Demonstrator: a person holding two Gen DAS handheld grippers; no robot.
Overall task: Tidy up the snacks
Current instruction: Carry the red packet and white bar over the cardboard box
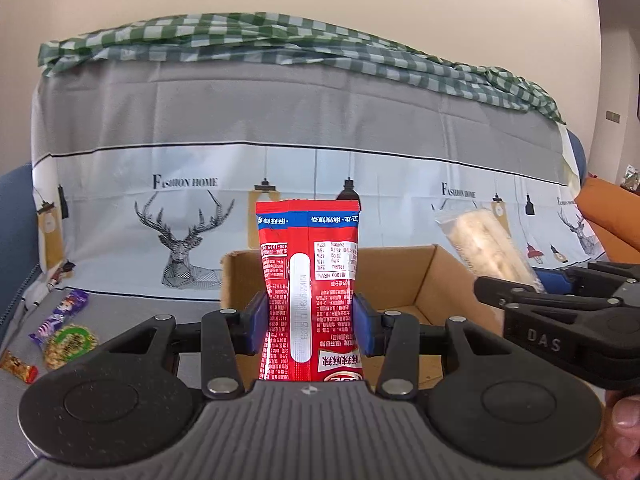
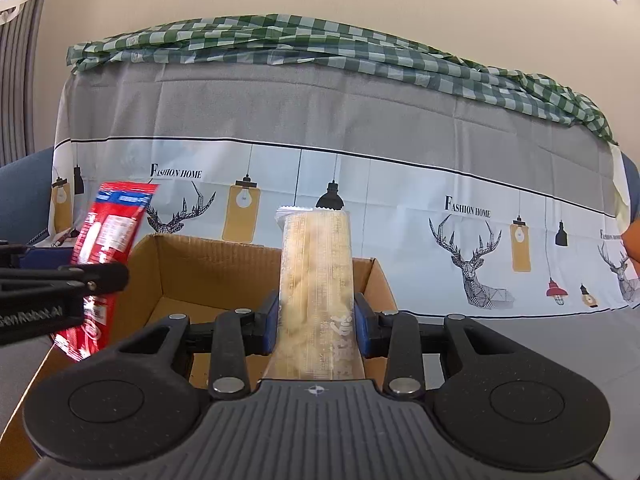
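My left gripper (image 1: 308, 320) is shut on a red snack packet (image 1: 310, 264) and holds it upright above the near edge of an open cardboard box (image 1: 400, 276). My right gripper (image 2: 316, 322) is shut on a clear packet of pale yellow snack (image 2: 316, 272), upright over the same box (image 2: 200, 272). In the left wrist view the right gripper (image 1: 552, 304) and its pale packet (image 1: 484, 244) show at the right. In the right wrist view the left gripper (image 2: 60, 284) and the red packet (image 2: 104, 256) show at the left.
The box sits on a sofa seat covered with a grey and white deer-print cloth (image 1: 184, 216). A green checked cloth (image 1: 256, 36) lies along the sofa back. Loose snacks lie on the seat at the left: a purple packet (image 1: 60, 316), a round green one (image 1: 70, 344), an orange-red one (image 1: 18, 366).
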